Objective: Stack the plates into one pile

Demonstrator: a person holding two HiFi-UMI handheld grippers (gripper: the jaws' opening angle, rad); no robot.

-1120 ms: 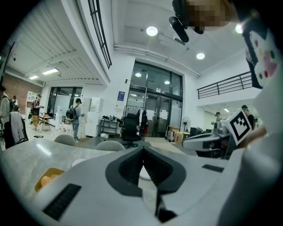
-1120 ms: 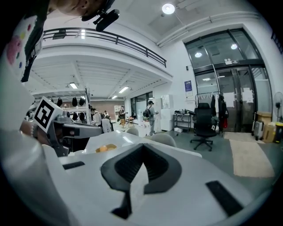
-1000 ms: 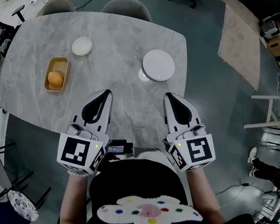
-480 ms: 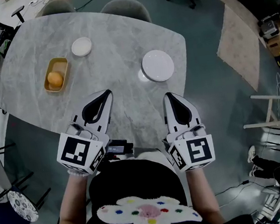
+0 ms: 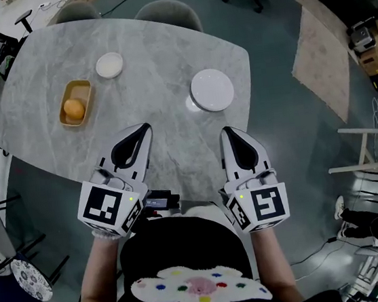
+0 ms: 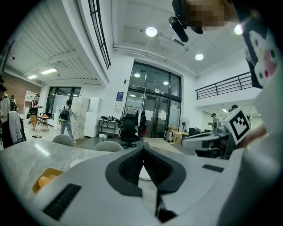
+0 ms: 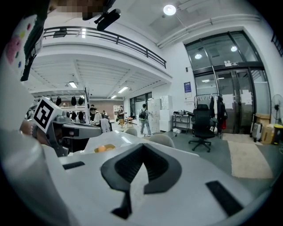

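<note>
On the grey marble table (image 5: 151,62) a small white plate (image 5: 109,65) sits at the far left. A larger white plate (image 5: 211,89) lies at the right, overlapping another small plate (image 5: 192,103) whose edge peeks out beneath it. My left gripper (image 5: 146,125) and right gripper (image 5: 225,129) hover side by side over the near edge, both shut and empty, short of all the plates. In the left gripper view the shut jaws (image 6: 143,149) point toward the larger plate (image 6: 145,175). The right gripper view shows its shut jaws (image 7: 141,145) holding nothing.
A yellow tray (image 5: 69,118) holding an orange (image 5: 73,108) sits left of centre, near the small plate. Two grey chairs (image 5: 167,11) stand at the table's far edge. People and office chairs are in the room beyond.
</note>
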